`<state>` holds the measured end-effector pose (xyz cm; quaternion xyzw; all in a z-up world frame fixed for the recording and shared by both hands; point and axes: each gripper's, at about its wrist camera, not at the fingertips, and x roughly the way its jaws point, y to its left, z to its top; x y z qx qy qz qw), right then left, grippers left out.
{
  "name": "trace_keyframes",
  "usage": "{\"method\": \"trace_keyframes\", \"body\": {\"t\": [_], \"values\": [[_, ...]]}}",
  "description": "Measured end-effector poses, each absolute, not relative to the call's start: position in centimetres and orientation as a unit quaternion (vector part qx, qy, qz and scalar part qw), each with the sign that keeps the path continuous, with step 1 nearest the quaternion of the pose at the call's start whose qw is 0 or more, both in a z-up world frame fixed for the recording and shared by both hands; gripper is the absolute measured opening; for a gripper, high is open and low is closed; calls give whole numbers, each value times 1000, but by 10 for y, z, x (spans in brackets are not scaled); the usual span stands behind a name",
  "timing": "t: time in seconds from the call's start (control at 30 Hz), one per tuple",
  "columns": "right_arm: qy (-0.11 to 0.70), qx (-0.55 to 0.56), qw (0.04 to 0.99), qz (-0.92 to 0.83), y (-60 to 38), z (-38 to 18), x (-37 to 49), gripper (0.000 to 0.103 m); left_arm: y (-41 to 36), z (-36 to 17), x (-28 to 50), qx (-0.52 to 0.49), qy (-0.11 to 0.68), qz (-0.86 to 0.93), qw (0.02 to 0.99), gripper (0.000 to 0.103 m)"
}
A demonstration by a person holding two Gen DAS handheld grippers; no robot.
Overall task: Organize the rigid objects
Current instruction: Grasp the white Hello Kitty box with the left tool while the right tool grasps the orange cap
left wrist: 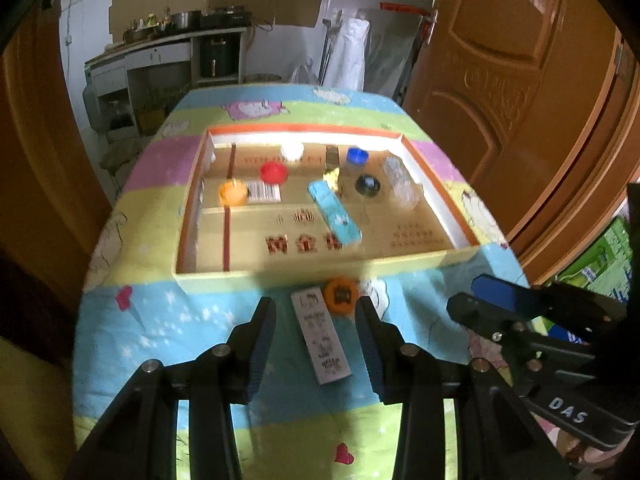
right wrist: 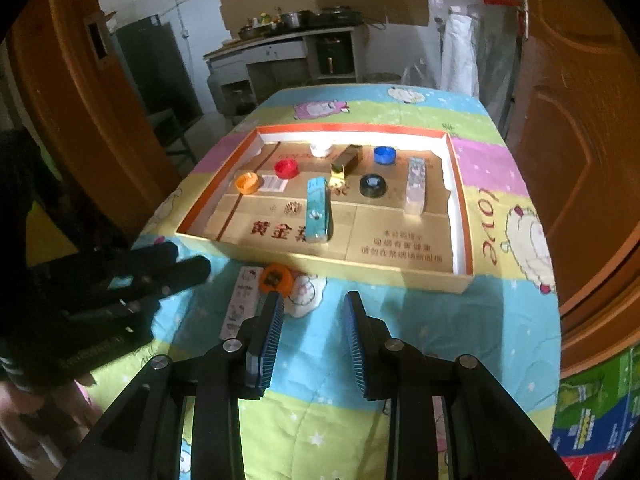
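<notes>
Between the wide-open, empty left claw [left wrist: 316,344], a flat box [left wrist: 322,336] is lying; looks light and stiff, so I'm pinching its long edges.

A flat box [right wrist: 243,304] and a cap [right wrist: 276,278] lay side by side on the table [right wrist: 480,320], near the tray [right wrist: 400,274], cap right.

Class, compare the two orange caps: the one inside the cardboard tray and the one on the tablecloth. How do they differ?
The orange cap in the tray lies inside the cardboard tray, plain orange all over. The orange cap on the tablecloth lies outside, beside a white flat box, and shows a dark centre. Both are small, round and ungripped.
</notes>
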<state>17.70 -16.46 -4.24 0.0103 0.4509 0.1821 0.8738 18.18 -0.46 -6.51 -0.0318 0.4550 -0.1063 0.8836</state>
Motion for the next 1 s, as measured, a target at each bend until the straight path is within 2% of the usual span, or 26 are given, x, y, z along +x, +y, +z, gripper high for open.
{"method": "trace_keyframes", "body": {"t": [0.3, 0.87, 0.9, 0.97, 1.0], "values": [[463, 24, 868, 178, -174, -61, 171, 33, -28, -109, 182, -15, 482, -94, 871, 41], [470, 34, 863, 181, -181, -77, 173, 33, -25, -122, 196, -10, 475, -61, 878, 41], [471, 35, 862, 182, -180, -78, 173, 33, -25, -122, 197, -9, 475, -61, 878, 39], [475, 37, 860, 183, -178, -82, 174, 33, -22, -122, 197, -11, 473, -62, 879, 27], [476, 38, 859, 183, -177, -83, 174, 33, -18, -121, 196, -17, 473, -63, 879, 27]]}}
